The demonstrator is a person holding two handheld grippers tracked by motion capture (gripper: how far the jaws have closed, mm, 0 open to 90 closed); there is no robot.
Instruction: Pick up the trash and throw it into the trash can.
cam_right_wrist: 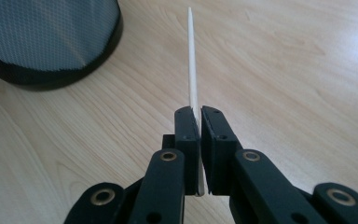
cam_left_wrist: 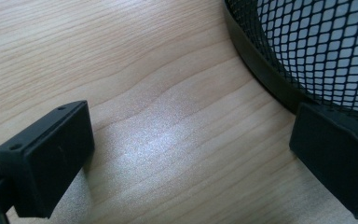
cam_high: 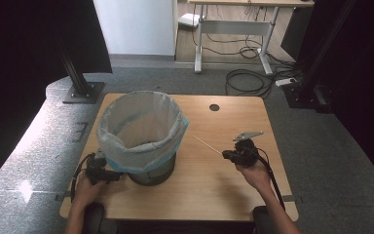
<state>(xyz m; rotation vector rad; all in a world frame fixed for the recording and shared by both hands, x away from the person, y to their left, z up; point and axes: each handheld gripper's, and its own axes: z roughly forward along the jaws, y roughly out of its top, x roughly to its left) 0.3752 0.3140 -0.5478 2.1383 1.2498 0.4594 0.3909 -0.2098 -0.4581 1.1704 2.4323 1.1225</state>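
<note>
The right claw clamps a skewer at frame centre, while the left claw gapes wide beside the bin.

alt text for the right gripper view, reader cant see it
The right gripper is shut on a thin wooden skewer that points away over a light wooden table. The base of a black mesh bin stands at upper left.
</note>
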